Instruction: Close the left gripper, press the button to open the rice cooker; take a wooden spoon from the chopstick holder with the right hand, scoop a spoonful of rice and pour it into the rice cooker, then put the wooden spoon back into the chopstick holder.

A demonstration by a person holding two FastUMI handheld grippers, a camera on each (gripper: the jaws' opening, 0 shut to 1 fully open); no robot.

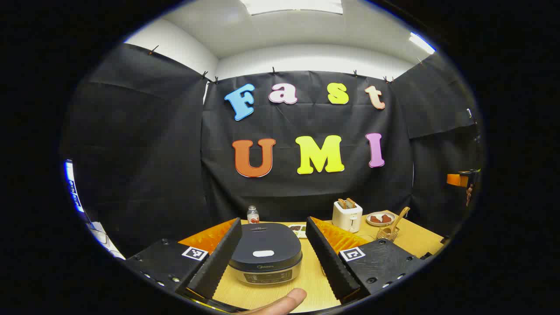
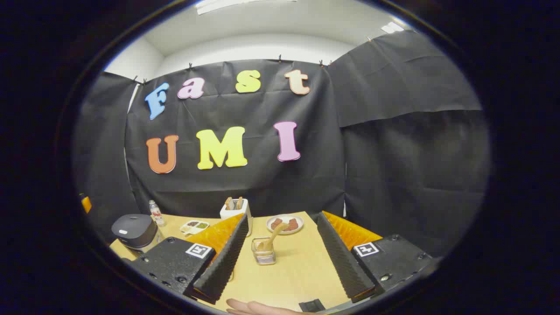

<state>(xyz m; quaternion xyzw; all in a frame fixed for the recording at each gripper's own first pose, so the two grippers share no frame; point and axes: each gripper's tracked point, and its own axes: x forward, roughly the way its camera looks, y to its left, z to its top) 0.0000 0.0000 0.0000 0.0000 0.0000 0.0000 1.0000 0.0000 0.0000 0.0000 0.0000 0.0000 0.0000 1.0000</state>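
Observation:
A dark-lidded rice cooker [image 1: 265, 253] with a white button [image 1: 263, 253] on its shut lid stands on the wooden table [image 1: 315, 280], right between the fingers of my left gripper [image 1: 273, 258], which is open and held above the table. The cooker also sits far left in the right gripper view [image 2: 133, 230]. A wooden spoon [image 2: 274, 234] leans in the clear chopstick holder [image 2: 263, 251], just ahead of my open right gripper [image 2: 280, 258]. The holder and spoon [image 1: 396, 225] stand at the right in the left gripper view.
A white toaster [image 1: 347, 215] with toast, a plate of reddish food [image 1: 380, 218], a small bottle [image 1: 252, 214] and a divided dish [image 2: 195, 226] stand along the table's back. A fingertip [image 1: 284, 302] shows at the bottom. A dark object [image 2: 311, 305] lies near the front edge.

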